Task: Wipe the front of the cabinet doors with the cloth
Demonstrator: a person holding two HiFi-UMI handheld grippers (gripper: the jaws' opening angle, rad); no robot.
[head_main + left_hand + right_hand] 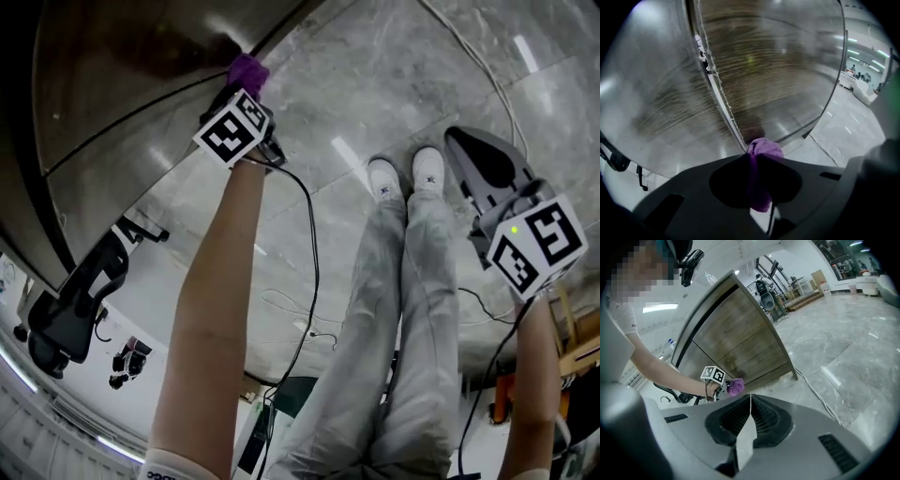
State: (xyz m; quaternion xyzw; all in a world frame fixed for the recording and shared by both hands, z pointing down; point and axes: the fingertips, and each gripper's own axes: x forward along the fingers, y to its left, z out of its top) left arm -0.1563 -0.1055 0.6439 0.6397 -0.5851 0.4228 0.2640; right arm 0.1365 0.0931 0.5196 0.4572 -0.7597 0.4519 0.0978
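Observation:
A purple cloth (pixel 760 174) is pinched in my left gripper (pixel 757 157), which is shut on it. The cloth's bunched end (pixel 247 71) presses against the lower part of the wooden cabinet door (pixel 131 94), close to the seam between two doors (pixel 723 101). In the right gripper view the same cloth (pixel 736 386) and the left gripper (pixel 723 382) show against the cabinet front (pixel 736 343). My right gripper (pixel 750 395) is shut with nothing in it, held away from the cabinet over the floor (pixel 487 178).
The person's legs and white shoes (pixel 405 174) stand on the grey marble floor (pixel 394 75). A white cable (pixel 478 66) and thin black cables (pixel 309 272) run across the floor. A black office chair (pixel 80 300) stands beside the cabinet.

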